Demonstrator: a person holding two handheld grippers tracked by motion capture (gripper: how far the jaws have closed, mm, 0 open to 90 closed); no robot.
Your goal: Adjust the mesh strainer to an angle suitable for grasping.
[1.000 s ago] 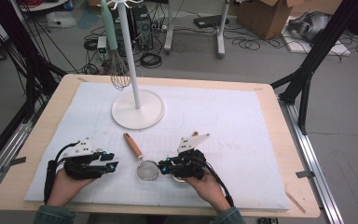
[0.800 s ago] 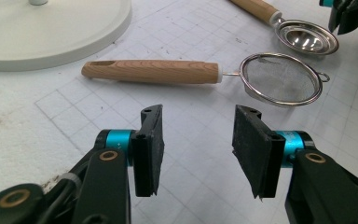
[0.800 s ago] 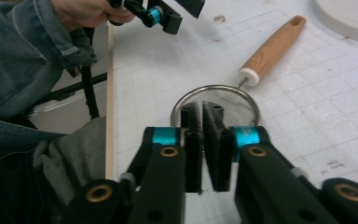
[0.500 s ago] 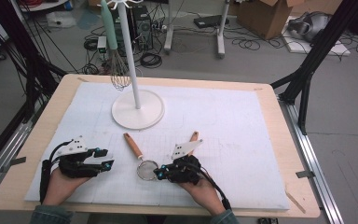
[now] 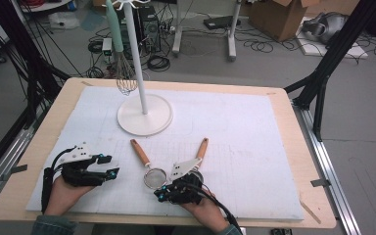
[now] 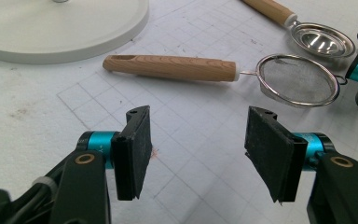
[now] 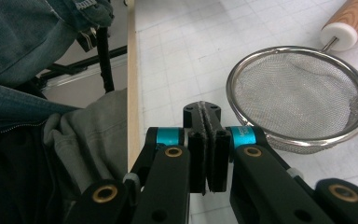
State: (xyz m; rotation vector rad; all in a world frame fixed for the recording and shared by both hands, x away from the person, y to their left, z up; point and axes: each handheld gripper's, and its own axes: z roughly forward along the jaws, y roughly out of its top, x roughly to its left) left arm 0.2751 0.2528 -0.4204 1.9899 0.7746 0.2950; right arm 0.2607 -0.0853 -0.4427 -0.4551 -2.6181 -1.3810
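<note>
We've got the right gripper [image 7: 207, 112] pinched shut and empty beside the strainer [image 7: 298, 95] rim (lining up a grab, probably), while the left gripper [image 6: 198, 128], jaws just opening with nothing between them, faces its wooden handle [image 6: 170, 68].

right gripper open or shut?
Shut. The right gripper has both fingers pressed flat together, nothing between, beside the strainer rim.

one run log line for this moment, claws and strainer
left claw: open, jaws just opening, nothing between | right claw: shut, empty, at strainer rim | strainer: flat on mat | scoop: beside strainer
</note>
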